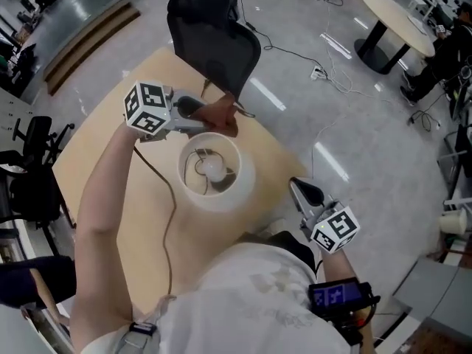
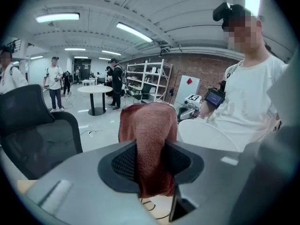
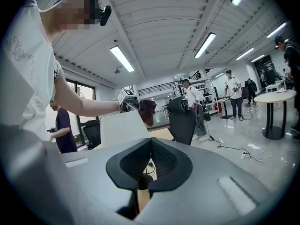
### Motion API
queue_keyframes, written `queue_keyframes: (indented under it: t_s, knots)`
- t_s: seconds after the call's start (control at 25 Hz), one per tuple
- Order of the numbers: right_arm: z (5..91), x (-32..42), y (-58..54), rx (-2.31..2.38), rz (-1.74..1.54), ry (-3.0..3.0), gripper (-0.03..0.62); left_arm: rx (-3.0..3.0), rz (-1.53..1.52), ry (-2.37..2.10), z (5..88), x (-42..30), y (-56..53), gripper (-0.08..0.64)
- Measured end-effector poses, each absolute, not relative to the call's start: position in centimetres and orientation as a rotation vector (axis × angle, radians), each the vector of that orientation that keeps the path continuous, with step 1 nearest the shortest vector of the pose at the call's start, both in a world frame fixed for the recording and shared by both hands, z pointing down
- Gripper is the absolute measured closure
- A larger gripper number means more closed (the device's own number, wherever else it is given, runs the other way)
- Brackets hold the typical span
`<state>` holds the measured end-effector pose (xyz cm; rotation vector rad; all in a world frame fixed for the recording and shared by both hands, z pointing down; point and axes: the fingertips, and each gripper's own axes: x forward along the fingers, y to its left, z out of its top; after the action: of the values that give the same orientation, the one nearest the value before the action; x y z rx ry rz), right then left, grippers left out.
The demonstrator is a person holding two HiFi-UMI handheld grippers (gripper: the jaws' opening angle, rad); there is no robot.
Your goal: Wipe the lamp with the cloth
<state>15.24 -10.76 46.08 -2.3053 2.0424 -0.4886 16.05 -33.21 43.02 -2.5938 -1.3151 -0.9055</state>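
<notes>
**Cloth pinched in my left, right closed on nothing**

The fingers of my left gripper (image 2: 150, 148) are clamped on the cloth (image 2: 147, 121), a reddish-brown towel. It is folded between the two pads, bulges out above them and hangs a little below. In the head view my left gripper (image 1: 210, 116) reaches across the lamp (image 1: 243, 186), and the cloth (image 1: 223, 115) sits at the far edge of the white shade's top rim. I cannot tell whether the cloth touches the rim or hangs just off it. In the right gripper view the cloth (image 3: 146, 110) shows beside the upper corner of the shade (image 3: 119, 128).

The fingers of my right gripper (image 3: 150, 143) are closed tip to tip, with nothing between them. This gripper (image 1: 299, 188) hovers on the near right side of the lamp, apart from the shade, pointing toward it.

The lamp stands upright on the wooden counter (image 1: 103, 175). Looking straight down into the shade I see the bulb (image 1: 214, 168) at its middle. A dark cable (image 1: 164, 198) runs along the counter to the left of the lamp. A black chair (image 1: 214, 35) stands at the counter's far edge, beyond my left gripper. Farther off on the grey floor (image 1: 310, 21) is a round table (image 1: 394, 17).
</notes>
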Motion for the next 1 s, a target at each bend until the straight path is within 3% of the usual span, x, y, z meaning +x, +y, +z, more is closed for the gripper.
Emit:
queue_keyframes:
  t_s: [0.52,1.0]
  knots:
    - [47.3,17.3,-7.7,-2.386,-0.547,1.897,0.580,-2.390,-1.227,-1.225,54.9,18.5,-33.9,0.408]
    - [47.5,19.7,-8.7,-2.145,-0.547,2.002,0.580,-2.277,-1.114,-1.081,39.7,17.1,-31.9,0.410]
